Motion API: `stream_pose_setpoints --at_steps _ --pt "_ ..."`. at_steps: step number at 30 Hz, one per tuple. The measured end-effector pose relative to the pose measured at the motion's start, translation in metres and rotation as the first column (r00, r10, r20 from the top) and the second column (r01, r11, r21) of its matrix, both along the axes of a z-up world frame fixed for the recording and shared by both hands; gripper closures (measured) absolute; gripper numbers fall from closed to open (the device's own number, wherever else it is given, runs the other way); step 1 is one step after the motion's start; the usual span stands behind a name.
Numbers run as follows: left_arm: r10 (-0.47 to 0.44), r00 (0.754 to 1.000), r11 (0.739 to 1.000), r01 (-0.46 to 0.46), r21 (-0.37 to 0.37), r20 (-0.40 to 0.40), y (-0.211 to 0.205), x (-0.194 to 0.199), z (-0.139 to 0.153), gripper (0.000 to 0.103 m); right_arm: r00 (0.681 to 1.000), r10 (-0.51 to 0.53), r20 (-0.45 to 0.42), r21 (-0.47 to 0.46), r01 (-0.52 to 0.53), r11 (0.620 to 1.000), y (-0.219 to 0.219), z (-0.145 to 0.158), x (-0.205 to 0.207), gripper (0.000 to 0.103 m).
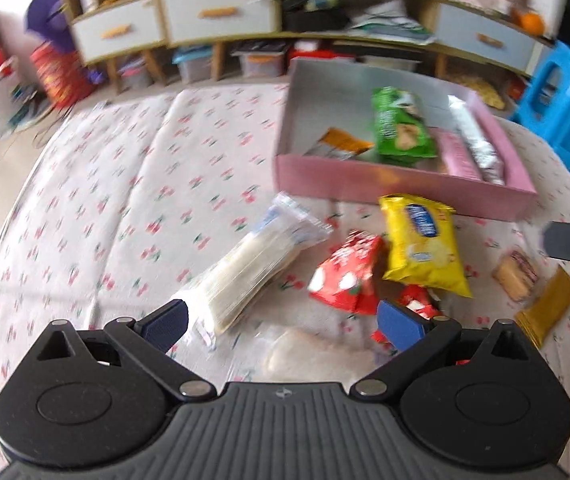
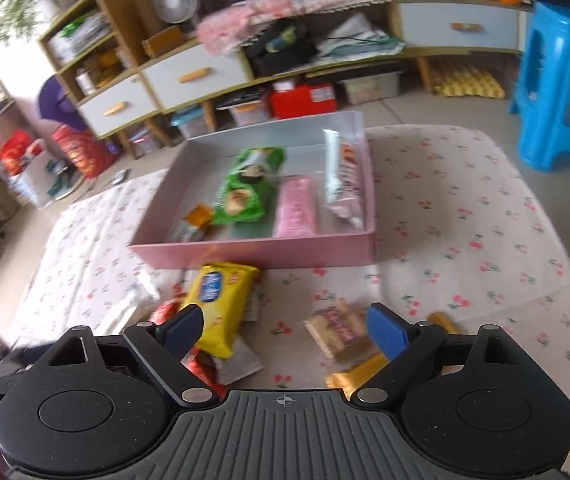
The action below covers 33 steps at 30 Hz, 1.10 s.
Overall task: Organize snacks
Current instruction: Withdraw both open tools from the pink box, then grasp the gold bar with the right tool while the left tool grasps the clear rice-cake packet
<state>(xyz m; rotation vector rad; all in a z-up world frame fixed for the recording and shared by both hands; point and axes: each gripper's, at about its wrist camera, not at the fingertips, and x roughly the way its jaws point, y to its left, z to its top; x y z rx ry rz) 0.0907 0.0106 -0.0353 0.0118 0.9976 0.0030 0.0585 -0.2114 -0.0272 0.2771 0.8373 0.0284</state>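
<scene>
**A:** Where do the snacks sit?

**B:** In the left wrist view, a shallow pink cardboard box (image 1: 401, 184) lies in the upper right on a white cloth printed with small cherries (image 1: 125, 184). Inside it are a green crinkly biscuit packet (image 1: 399, 128), a small orange-and-silver sachet (image 1: 339, 144), a flat pink bar (image 1: 461, 160) and a long silvery wrapped roll (image 1: 475, 140) along the right wall.

**A:** And outside the box?

**B:** Just below its front wall lies a yellow biscuit pouch with a blue oval label (image 1: 423, 240). A red-and-white patterned packet (image 1: 349, 276) touches its left edge, and a long clear sleeve of pale wafers (image 1: 253, 272) lies diagonally further left. At the right edge are a small clear-wrapped brown cake (image 1: 515, 276) and a gold foil bar (image 1: 547, 308).

**A:** The left gripper (image 1: 281, 322)?

**B:** Its blue pads stand wide apart, gripping nothing. The left pad is at the lower end of the wafer sleeve; whether they touch I cannot tell.

**A:** The right gripper (image 2: 285, 330)?

**B:** Jaws spread wide too, nothing held. In its own view the yellow pouch is by its left pad and the brown cake lies on the cloth between the pads, with the box in mid-frame above.
</scene>
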Motion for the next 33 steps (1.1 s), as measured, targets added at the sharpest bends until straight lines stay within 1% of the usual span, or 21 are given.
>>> stream_pose_setpoints --at_steps 4,7,8,9,11,13,16,19,21,22,27,29,33 --pt "0.092 0.994 0.995 -0.094 -0.039 -0.050 0.005 -0.004 -0.010 0.006 0.994 -0.082 -0.072 -0.009 0.082 0.997 -0.011 -0.012 0.004 0.012" --pt "0.157 0.982 0.984 -0.165 -0.074 -0.102 0.008 -0.007 -0.020 0.013 0.982 -0.138 -0.125 -0.013 0.138 0.990 -0.019 -0.023 0.008 0.012" --pt "0.174 0.978 0.980 -0.184 -0.081 -0.117 0.009 -0.007 -0.023 0.016 0.979 -0.152 -0.135 -0.022 0.150 0.988 -0.020 -0.027 0.008 0.012" --pt "0.188 0.974 0.976 -0.200 -0.087 -0.126 0.010 -0.008 -0.026 0.017 0.975 -0.168 -0.145 -0.038 0.164 0.986 -0.022 -0.030 0.009 0.012" --pt "0.211 0.969 0.969 -0.225 -0.104 -0.127 0.013 -0.010 -0.029 0.018 0.968 -0.197 -0.157 -0.075 0.187 0.979 -0.025 -0.035 0.010 0.012" --pt "0.217 0.969 0.967 -0.230 -0.106 -0.121 0.014 -0.012 -0.030 0.021 0.961 -0.212 -0.176 -0.102 0.196 0.975 -0.027 -0.040 0.011 0.012" --pt "0.205 0.973 0.972 -0.215 -0.099 -0.106 0.017 -0.015 -0.030 0.027 0.956 -0.205 -0.208 -0.110 0.186 0.976 -0.029 -0.047 0.013 0.012" --pt "0.177 0.980 0.978 -0.186 -0.093 -0.094 0.017 -0.014 -0.029 0.030 0.957 -0.164 -0.238 -0.099 0.144 0.985 -0.023 -0.055 0.016 0.012" --pt "0.153 0.984 0.984 -0.160 -0.081 -0.086 0.017 -0.014 -0.029 0.034 0.957 -0.154 -0.247 -0.106 0.132 0.986 -0.018 -0.060 0.018 0.012" --pt "0.144 0.986 0.985 -0.150 -0.079 -0.084 0.017 -0.014 -0.029 0.038 0.956 -0.153 -0.250 -0.123 0.125 0.984 -0.015 -0.063 0.020 0.012" --pt "0.070 0.995 0.995 -0.075 -0.058 -0.073 0.020 -0.016 -0.029 0.046 0.956 -0.154 -0.249 -0.238 0.094 0.967 -0.006 -0.071 0.023 0.013" --pt "0.038 0.997 0.998 -0.042 -0.051 -0.074 0.021 -0.017 -0.028 0.049 0.960 -0.140 -0.243 -0.254 0.076 0.964 -0.006 -0.070 0.020 0.013" --pt "-0.053 0.995 0.998 0.051 -0.031 -0.086 0.025 -0.022 -0.029 0.049 0.959 -0.127 -0.253 -0.256 0.061 0.965 -0.017 -0.069 0.013 0.013"
